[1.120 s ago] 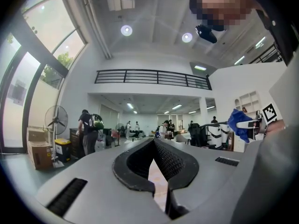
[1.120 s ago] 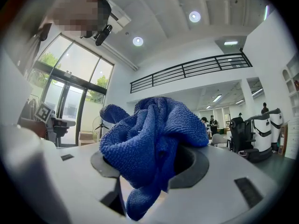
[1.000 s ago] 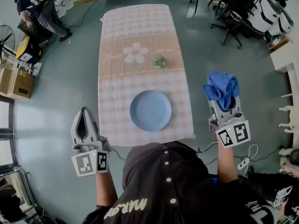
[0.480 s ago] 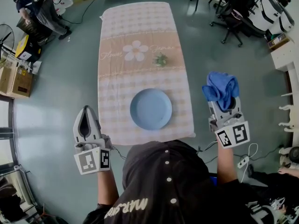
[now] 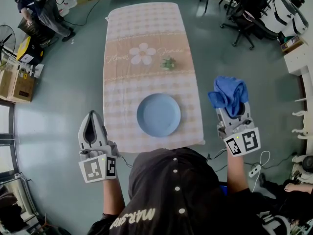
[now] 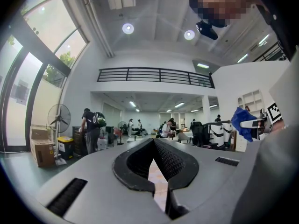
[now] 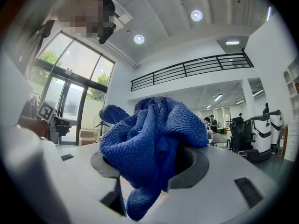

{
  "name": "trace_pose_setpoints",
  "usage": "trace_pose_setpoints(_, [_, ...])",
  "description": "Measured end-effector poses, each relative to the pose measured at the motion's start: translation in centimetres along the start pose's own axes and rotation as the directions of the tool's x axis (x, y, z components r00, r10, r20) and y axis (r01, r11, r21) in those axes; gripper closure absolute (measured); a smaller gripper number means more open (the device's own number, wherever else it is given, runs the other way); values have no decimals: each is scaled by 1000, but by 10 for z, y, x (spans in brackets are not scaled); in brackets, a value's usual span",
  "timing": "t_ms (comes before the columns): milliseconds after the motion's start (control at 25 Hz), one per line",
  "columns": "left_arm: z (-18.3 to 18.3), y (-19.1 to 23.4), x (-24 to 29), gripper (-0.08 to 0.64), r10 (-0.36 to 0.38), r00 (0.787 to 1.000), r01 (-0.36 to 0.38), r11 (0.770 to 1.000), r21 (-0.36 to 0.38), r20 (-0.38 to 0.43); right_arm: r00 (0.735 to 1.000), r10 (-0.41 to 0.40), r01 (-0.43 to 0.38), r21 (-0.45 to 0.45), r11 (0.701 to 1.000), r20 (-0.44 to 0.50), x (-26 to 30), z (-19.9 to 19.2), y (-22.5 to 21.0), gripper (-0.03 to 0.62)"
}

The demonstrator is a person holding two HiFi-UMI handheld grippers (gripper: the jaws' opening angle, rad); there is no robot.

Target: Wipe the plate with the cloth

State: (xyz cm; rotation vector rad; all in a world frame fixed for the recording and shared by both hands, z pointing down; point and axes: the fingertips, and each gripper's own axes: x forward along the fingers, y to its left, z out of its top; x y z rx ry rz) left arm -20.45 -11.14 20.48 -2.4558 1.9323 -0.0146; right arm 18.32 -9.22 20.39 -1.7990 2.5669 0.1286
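Note:
A round light-blue plate (image 5: pixel 158 115) lies on the near part of a long table with a pink checked tablecloth (image 5: pixel 146 28). My right gripper (image 5: pixel 232 98) is held to the right of the table, off its edge, shut on a bunched blue cloth (image 5: pixel 228 94). That blue cloth (image 7: pixel 152 148) fills the jaws in the right gripper view and hangs out in front. My left gripper (image 5: pixel 91 118) hovers left of the table's near corner, shut and empty; its jaws (image 6: pixel 154 146) meet at the tips.
A small green object (image 5: pixel 168 63) sits on the cloth beside a printed flower (image 5: pixel 142 54). Cardboard boxes (image 5: pixel 14 84) and a person (image 5: pixel 41 11) stand far left; office chairs (image 5: pixel 247 18) stand far right. A power strip (image 5: pixel 254 170) lies on the floor near my right arm.

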Motion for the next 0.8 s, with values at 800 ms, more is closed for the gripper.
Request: trace_pose_setpoints(800, [-2,-1,-6,543,-2,1000,2,1000,-14,-4,1000,19,-19,-3,1000,-5,-4,-2,13,362])
